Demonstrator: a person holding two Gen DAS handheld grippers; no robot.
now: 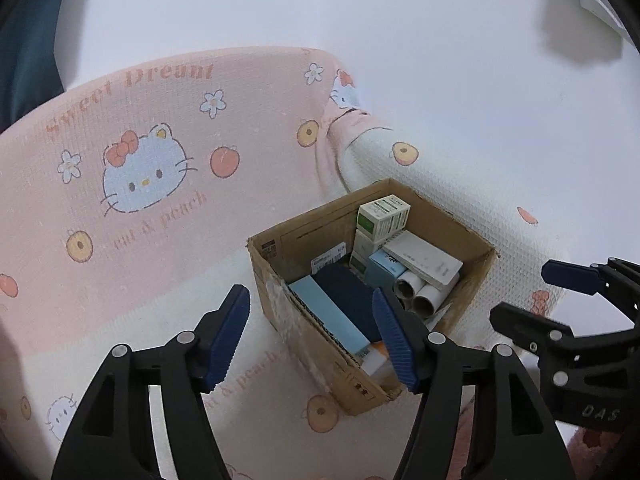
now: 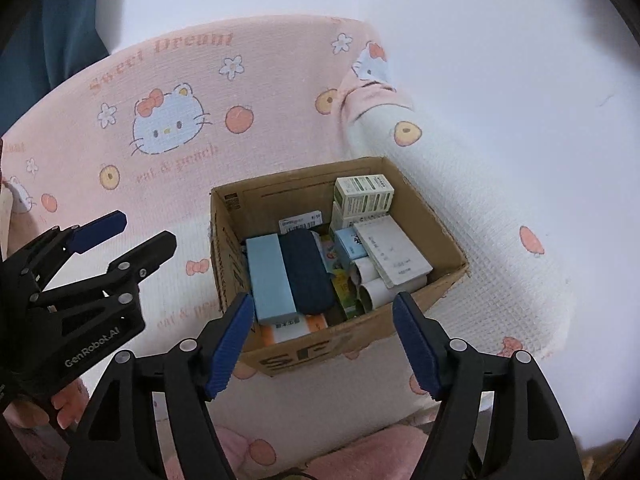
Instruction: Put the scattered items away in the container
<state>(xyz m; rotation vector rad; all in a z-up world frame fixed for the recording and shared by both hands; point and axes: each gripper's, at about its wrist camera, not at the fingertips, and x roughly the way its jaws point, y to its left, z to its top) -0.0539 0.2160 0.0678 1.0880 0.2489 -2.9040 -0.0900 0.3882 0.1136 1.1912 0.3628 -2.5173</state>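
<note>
While the filled cardboard box point(image 2: 340, 344) sits just beyond them, the left gripper point(image 1: 312, 336) and right gripper point(image 2: 324, 340) both gape empty.

**Soft pink bedding, pale surroundings**

You look down on a pink-and-white waffle blanket point(image 1: 168, 200) printed with cartoon cats, peaches and flowers. Beyond it spreads a plain white surface point(image 2: 500, 60), evenly lit; a dark teal curtain point(image 1: 28, 60) hangs at upper left.
</note>
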